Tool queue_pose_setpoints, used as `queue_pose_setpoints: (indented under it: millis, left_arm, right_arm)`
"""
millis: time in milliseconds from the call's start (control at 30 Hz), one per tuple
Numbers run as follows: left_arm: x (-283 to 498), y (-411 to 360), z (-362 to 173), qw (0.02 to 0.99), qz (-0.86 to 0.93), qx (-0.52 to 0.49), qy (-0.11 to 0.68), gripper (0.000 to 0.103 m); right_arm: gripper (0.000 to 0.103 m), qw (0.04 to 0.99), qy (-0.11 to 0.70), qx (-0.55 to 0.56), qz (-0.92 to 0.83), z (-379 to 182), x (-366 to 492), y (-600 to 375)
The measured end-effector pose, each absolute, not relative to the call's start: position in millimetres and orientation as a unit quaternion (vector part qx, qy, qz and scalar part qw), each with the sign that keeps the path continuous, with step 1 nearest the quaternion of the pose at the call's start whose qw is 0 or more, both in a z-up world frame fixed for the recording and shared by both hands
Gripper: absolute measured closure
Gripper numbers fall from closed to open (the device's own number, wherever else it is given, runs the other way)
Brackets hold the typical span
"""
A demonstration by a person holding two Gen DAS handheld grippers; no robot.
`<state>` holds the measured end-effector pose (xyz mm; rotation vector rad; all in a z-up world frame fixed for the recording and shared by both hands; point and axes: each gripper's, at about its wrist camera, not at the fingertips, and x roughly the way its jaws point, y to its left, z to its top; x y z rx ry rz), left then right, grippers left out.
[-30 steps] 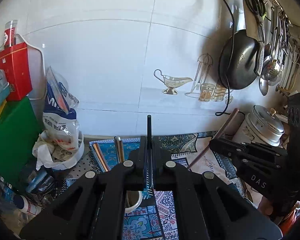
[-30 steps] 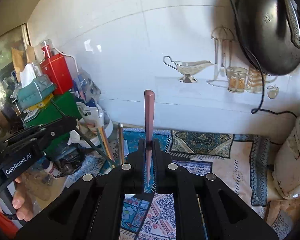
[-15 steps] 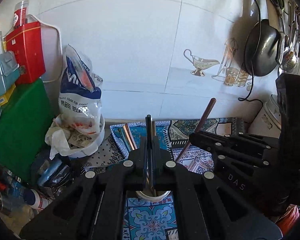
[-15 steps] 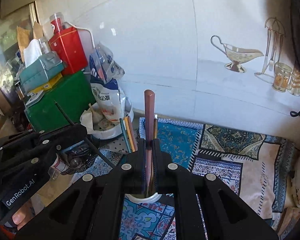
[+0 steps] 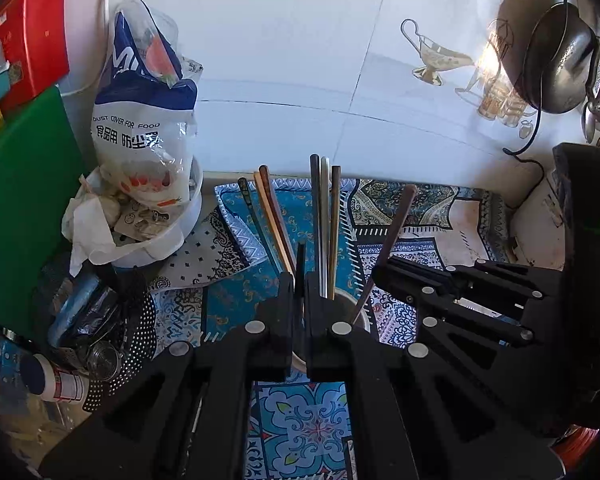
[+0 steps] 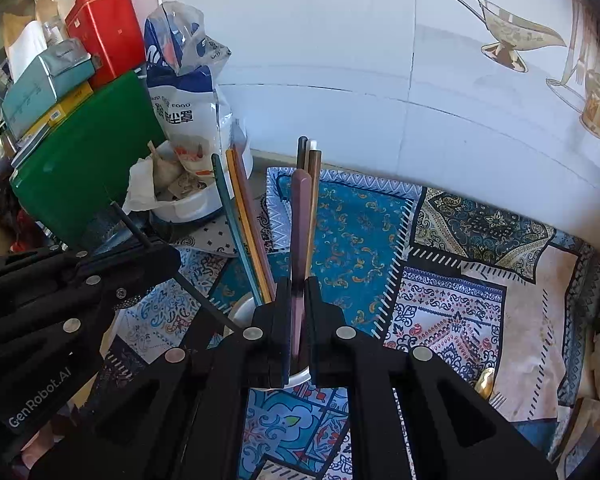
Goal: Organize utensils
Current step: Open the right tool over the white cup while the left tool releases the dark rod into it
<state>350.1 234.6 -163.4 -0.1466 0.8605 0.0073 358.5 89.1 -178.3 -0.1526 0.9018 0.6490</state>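
Left wrist view: left gripper (image 5: pixel 299 276) clamped on black chopstick (image 5: pixel 300 260), frame centre, above white cup (image 5: pixel 358 312); right gripper (image 6: pixel 299 300) clamped on brown chopstick (image 6: pixel 300 216) over same cup; six chopsticks (image 6: pixel 244 216) inside.

Right gripper (image 6: pixel 299 300) clamped on brown chopstick (image 6: pixel 300 216), above white cup (image 6: pixel 244 310).
Left gripper (image 6: pixel 156 252) holds black chopstick (image 6: pixel 140 232); cup has six chopsticks.
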Motion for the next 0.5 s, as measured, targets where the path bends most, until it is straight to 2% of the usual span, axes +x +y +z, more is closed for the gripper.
queue_pose_setpoints:
  millis: [133, 333, 500]
  left_arm:
    - [347.8, 236.1, -159.3, 0.908, 0.007, -0.072, 0.412, 0.101]
    - [338.8, 231.3, -143.0, 0.917, 0.017, -0.059, 0.395, 0.093]
    - [330.1, 220.3, -124.7, 0.925, 0.015, -0.056, 0.375, 0.079]
  right_arm:
    - [0.096, 0.846, 0.429, -0.077, 0.308, -176.1, 357.5, 89.1]
    - [0.087, 0.85, 0.42, -0.07, 0.309, -165.5, 352.5, 76.3]
    - [0.085, 0.862, 0.401, -0.063, 0.303, -149.5, 344.0, 54.5]
